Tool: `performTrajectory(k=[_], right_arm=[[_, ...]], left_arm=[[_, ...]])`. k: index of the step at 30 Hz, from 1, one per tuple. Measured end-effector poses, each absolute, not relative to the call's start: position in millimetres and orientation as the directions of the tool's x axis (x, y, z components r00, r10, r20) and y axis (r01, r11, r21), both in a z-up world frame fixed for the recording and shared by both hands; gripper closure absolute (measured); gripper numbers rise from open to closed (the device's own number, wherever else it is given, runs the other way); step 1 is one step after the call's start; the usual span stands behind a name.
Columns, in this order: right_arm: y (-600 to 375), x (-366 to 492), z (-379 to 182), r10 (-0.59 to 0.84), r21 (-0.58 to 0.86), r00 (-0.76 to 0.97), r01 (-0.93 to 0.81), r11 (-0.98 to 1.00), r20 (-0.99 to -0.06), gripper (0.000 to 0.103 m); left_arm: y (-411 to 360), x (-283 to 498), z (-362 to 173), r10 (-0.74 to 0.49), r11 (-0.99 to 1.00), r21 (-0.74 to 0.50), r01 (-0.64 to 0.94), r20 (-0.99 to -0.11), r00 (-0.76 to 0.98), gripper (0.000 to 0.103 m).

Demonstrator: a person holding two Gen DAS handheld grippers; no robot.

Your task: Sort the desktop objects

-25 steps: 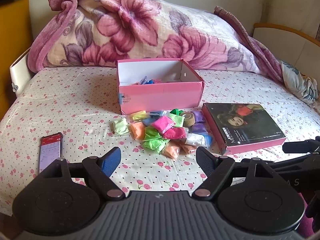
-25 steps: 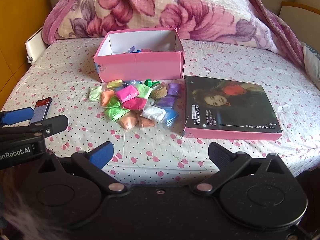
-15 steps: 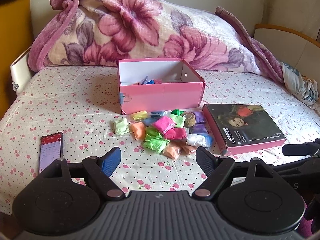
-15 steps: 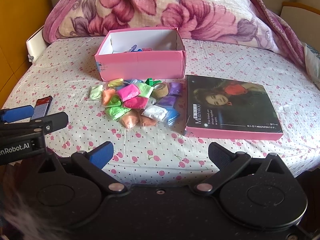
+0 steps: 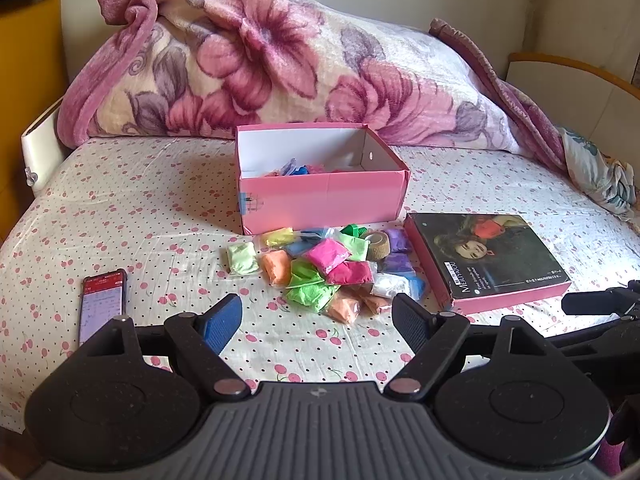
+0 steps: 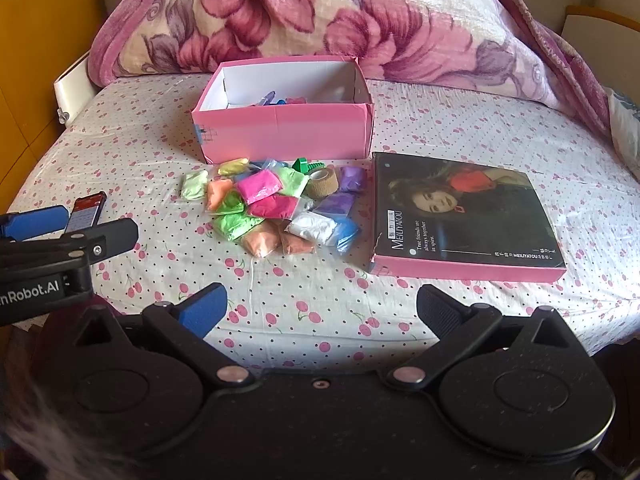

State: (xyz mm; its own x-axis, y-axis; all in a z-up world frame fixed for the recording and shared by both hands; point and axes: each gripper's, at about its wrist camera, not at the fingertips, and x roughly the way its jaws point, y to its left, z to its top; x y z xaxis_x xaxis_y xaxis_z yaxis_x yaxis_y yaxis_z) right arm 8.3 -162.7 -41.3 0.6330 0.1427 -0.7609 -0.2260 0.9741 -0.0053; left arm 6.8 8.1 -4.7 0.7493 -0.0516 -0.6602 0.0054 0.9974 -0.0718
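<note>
Clay packets (image 5: 326,270), a loose multi-colour heap on the cherry-print sheet (image 5: 160,216), dead centre, just in front of the pink box — nothing gripped. Nearest to us: left gripper (image 5: 318,320) low over the sheet, tongs spread wide apart, blue pad (image 5: 220,322) one side, black the other, empty. Right gripper (image 6: 322,306) same story, tongs wide apart, holding nothing, short of the pile. Left gripper also pokes into the right cam's view at far left (image 6: 68,230).

Phone (image 5: 102,304) lies flat w/ screen lit, left of the left gripper's pad, well apart from the heap.

Pile itself: green, orange, pink, magenta, white, blue, purple packets overlapping; a tan tape roll (image 6: 323,185) and a green plastic bit (image 6: 305,166) sit at its back-right edge. Box lid (image 6: 460,212), dark portrait print, pink rim, lies flat just right of the heap, touching or nearly so — can't tell.

Behind: pink box (image 5: 320,196), open-topped, a few blue and pink items inside. Farthest: floral blanket (image 5: 272,76) bunched along the back of the bed.
</note>
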Motion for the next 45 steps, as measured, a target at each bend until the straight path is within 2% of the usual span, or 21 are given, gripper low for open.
performTrajectory(k=[37, 45], right_arm=[[-170, 12, -44, 0.153, -0.001, 0.625, -0.239, 0.971, -0.766, 0.001], [-184, 30, -65, 0.226, 0.062, 0.595, -0.283, 0.957, -0.772, 0.001]], left_arm=[[6, 3, -8, -0.089, 0.995, -0.097, 0.035, -0.649, 0.755, 0.021], [12, 9, -24, -0.131, 0.989, -0.138, 0.052, -0.653, 0.746, 0.021]])
